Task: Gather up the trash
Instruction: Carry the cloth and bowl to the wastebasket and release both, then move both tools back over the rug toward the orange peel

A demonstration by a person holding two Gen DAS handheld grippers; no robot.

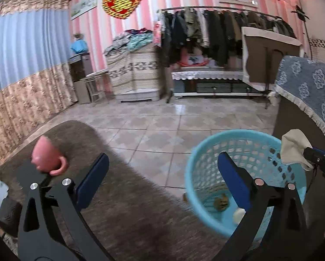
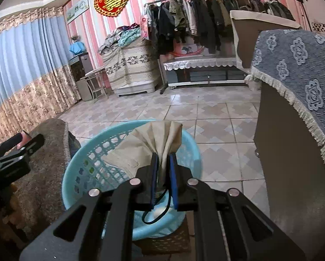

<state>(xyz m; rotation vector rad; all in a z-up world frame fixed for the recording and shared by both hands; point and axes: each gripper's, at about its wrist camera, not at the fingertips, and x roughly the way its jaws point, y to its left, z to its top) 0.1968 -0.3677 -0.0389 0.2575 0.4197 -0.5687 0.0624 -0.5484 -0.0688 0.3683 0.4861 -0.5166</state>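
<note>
the right hand-held gripper [image 2: 162, 165] is clenched on a crumpled beige tissue [image 2: 156, 143], and the one relation that matters now is that the tissue hangs directly over the mouth of the light blue trash basket [image 2: 75, 169]. seen from the right wrist, the tissue fans up and away from the pads, its long axis running roughly along the fingers, with its loose lower flap spread inside the basket's near rim. from the left wrist the same tissue [image 1: 293, 148] sits at the basket's [image 1: 197, 174] far right rim, so it looks nearer the edge than the middle; judged from that, a release here should land it inside, though a small shift toward the basket's centre would be safer.

the left hand-held gripper [image 1: 162, 174] stands released, jaws wide with nothing between them, left of the basket and above the brown-covered desk [image 1: 129, 206]. a pink cup [image 1: 47, 158] rests on the desk beyond its left finger. inside the basket lie a dark crumpled scrap [image 1: 221, 203] and a pale round piece [image 1: 238, 215].

both hand-held grippers tilt moderately downward; the right one is nearer the basket.
</note>
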